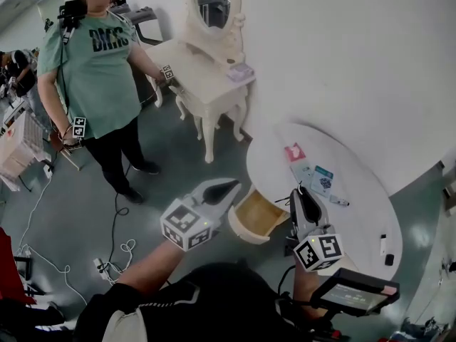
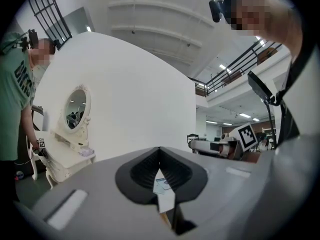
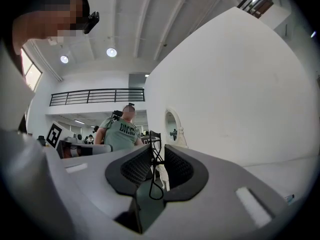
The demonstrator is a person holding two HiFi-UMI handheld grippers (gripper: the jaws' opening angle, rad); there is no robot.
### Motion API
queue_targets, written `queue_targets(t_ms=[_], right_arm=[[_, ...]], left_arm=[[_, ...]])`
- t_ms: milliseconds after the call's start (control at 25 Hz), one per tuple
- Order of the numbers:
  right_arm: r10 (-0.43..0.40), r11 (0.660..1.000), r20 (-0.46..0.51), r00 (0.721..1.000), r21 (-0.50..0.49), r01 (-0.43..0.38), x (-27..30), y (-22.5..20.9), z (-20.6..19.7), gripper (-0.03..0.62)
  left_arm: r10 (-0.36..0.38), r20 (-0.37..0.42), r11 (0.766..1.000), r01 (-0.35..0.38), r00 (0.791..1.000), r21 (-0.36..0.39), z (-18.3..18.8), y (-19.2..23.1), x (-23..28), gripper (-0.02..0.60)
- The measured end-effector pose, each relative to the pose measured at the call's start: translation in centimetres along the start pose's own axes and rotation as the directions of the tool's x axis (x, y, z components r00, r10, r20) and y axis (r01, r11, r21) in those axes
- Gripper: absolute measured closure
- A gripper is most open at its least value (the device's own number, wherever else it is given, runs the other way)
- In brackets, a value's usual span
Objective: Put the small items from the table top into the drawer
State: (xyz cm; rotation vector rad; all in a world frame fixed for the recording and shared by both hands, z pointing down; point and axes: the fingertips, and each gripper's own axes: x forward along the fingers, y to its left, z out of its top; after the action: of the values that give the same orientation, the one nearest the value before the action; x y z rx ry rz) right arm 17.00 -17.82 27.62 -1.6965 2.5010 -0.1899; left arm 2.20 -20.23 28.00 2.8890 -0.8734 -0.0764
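Note:
My right gripper (image 1: 300, 192) is shut on a black metal eyelash curler (image 3: 154, 136), which stands upright between the pads with its handle loops hanging down. It hovers at the near edge of the white round table (image 1: 360, 223), just right of the open drawer (image 1: 246, 232). The wooden inside of the drawer shows nothing in it. My left gripper (image 1: 229, 187) is shut with nothing in it, above the floor just left of the drawer. On the table lie a red packet (image 1: 294, 152), two blue-green cards (image 1: 322, 179), a small stick (image 1: 339, 201) and two small items (image 1: 383, 245).
A person in a green shirt (image 1: 96, 70) stands on the floor to the left, with cables (image 1: 117, 251) near the feet. A cream dressing table (image 1: 203, 70) with an oval mirror stands against the white wall. A phone-like screen (image 1: 354, 291) sits behind my right gripper.

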Motion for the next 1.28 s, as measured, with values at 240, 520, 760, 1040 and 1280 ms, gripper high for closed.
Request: queue_targets(t_ms=[240, 520, 760, 1040, 1280], right_arm=[[0.041, 0.999, -0.003, 0.999, 0.008, -0.041, 1.5, -3.7, 0.7, 0.514], [0.100, 0.995, -0.012, 0.995, 0.014, -0.100, 2.0, -5.1, 0.1, 0.514], [0.148, 0.989, -0.052, 0.988, 0.024, -0.147, 2.7, -6.4, -1.4, 0.514], [0.176, 0.984, -0.077, 0.981, 0.022, -0.175, 4.4, -5.5, -3.3, 0.514], [0.205, 0.979, -0.129, 0.970, 0.014, -0.205, 8.2, -6.6, -5.6, 0.514]], left_arm=[[0.031, -0.002, 0.999, -0.031, 1.000, 0.009, 0.3, 0.1, 3.8, 0.581], [0.072, -0.009, 0.997, -0.072, 0.997, 0.015, -0.5, -0.3, 5.4, 0.581], [0.105, -0.031, 0.994, -0.104, 0.994, 0.019, -1.4, -0.4, 6.7, 0.581], [0.113, -0.051, 0.994, -0.113, 0.992, 0.001, -2.9, 0.9, 6.1, 0.581], [0.133, -0.069, 0.991, -0.134, 0.989, -0.016, -4.6, 4.6, 7.9, 0.581]])
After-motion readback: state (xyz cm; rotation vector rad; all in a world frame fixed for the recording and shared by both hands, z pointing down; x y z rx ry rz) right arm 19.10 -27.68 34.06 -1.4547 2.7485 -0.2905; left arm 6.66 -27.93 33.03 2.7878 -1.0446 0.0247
